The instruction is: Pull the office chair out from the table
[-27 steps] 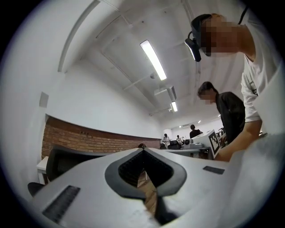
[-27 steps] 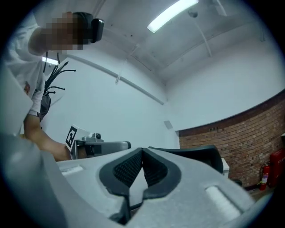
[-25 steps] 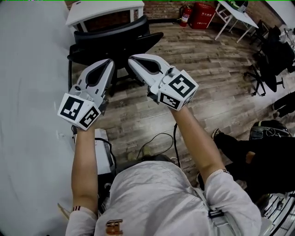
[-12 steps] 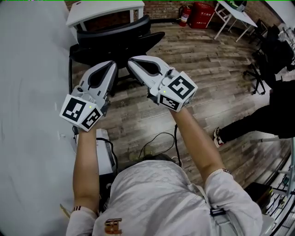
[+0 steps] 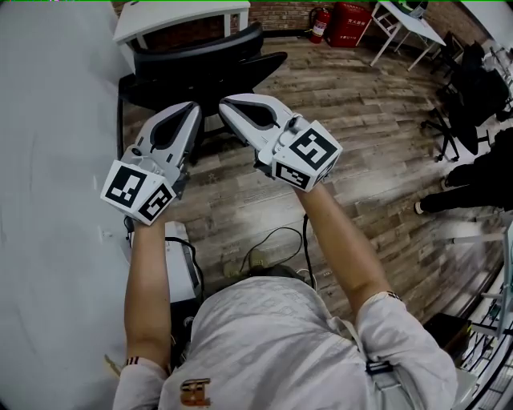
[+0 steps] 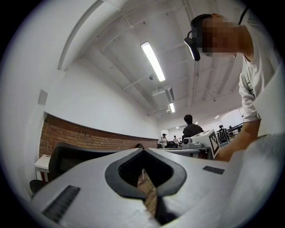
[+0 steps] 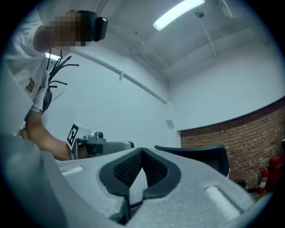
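A black office chair [image 5: 200,68] stands on the wood floor in front of a white table [image 5: 180,16] at the top of the head view, its backrest toward me. My left gripper [image 5: 192,108] and right gripper [image 5: 224,102] hover side by side just short of the backrest, apart from it. Both are shut with nothing between the jaws. In the left gripper view the closed left gripper [image 6: 142,150] points past the chair back [image 6: 67,156]. The right gripper [image 7: 141,150] also shows closed tips, with the chair back [image 7: 200,156] to its right.
A white wall runs along the left. A white box [image 5: 180,272] and cables [image 5: 272,248] lie on the floor near my feet. A fire extinguisher [image 5: 321,24], a red cabinet [image 5: 353,24], a white folding table [image 5: 409,24] and dark chairs [image 5: 473,96] stand beyond. A passer-by's leg [image 5: 473,184] shows at the right.
Both grippers have stayed almost where they were, still shut. The person at the right has walked away toward the upper right edge.
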`<state>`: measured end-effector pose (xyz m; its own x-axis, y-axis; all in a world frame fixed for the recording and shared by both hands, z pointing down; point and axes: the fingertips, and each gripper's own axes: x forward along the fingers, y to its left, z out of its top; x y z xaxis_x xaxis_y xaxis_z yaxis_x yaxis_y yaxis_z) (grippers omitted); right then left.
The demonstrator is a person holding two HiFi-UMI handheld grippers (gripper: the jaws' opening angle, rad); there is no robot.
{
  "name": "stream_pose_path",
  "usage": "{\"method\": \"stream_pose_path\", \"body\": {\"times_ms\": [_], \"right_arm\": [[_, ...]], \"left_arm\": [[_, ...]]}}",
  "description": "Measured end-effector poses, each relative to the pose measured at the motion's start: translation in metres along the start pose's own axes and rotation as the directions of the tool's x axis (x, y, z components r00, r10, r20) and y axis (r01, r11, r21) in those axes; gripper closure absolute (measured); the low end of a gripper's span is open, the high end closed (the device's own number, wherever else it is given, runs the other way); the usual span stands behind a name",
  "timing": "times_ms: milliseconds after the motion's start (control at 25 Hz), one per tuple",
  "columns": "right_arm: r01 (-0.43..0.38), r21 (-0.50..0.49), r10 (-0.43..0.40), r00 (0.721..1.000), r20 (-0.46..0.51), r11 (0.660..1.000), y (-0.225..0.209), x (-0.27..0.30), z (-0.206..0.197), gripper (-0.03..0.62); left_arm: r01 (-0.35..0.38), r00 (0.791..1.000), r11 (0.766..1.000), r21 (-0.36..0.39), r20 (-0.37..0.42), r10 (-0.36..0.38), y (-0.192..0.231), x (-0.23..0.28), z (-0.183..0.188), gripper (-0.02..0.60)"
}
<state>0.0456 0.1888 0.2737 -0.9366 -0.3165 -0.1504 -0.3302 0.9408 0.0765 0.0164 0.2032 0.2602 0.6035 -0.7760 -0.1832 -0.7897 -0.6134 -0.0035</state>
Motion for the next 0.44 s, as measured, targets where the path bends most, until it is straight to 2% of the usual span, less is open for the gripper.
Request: {"method": "stream_pose_path", "body": {"times_ms": [440], "right_arm": [[0.001, -0.001, -0.001, 1.000, -0.006, 1.000, 0.0058, -0.0024, -0.0010, 0.594]], "left_arm": [[0.009, 1.000, 1.000, -0.006, 0.009, -0.009, -0.0042, -0.0041, 0.0010, 0.581]]}}
